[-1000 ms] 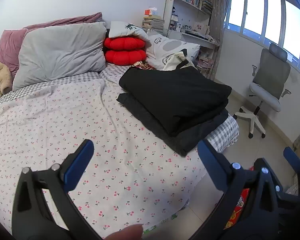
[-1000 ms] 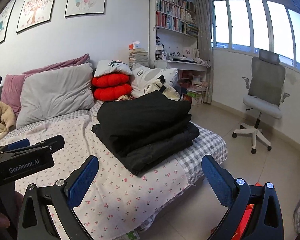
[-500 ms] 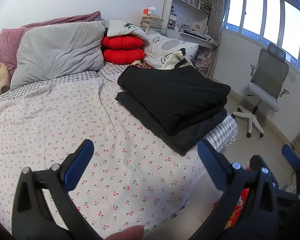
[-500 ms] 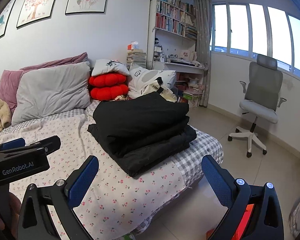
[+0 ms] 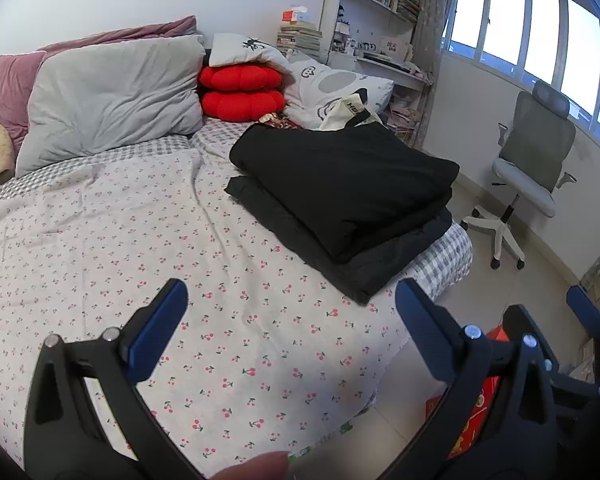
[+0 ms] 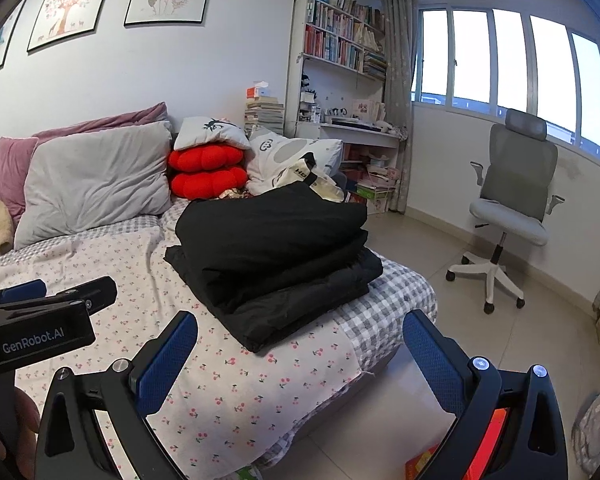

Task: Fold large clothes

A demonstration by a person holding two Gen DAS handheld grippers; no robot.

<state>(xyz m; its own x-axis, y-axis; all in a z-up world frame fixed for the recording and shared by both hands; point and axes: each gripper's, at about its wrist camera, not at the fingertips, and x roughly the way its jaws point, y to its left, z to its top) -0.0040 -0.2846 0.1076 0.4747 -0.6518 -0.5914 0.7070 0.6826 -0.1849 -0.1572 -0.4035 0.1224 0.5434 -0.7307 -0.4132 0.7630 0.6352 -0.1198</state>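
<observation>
Resting spot of the clothes: I see the folded black clothes (image 5: 340, 196) stacked in a pile on the right side of the bed (image 5: 100, 240), near its foot-end corner.
Pile: a thicker folded garment lies on top, and a flatter black layer (image 6: 300, 312) under it sticks out toward me on the cherry-print sheet (image 6: 236, 384).
Under the pile: its far edge lies over the grey checked cover (image 6: 384, 304) at the bed's corner.
Left gripper (image 5: 288, 296): I have its blue-padded jaws spread wide, holding nothing, over the cherry-print sheet, short of the pile and not touching it.
Right gripper (image 6: 300, 330): jaws equally wide, nothing between them, with the bed corner and the near edge of the pile showing in the gap; no contact.
Between the two: from the right wrist view I see the left gripper's black body at the left edge, marked GenRobot.AI.
Hand: a fingertip (image 5: 256, 467) shows at the bottom edge of the left wrist view.
Behind the pile: a white bag with black straps (image 6: 308, 176), then two red cushions (image 5: 240, 92) stacked, with a white pillow on top.
Head of the bed: a grey pillow (image 5: 108, 96) leans against a mauve one.
Right of the bed: a grey office chair (image 6: 512, 208) stands on the tiled floor below the windows.
</observation>
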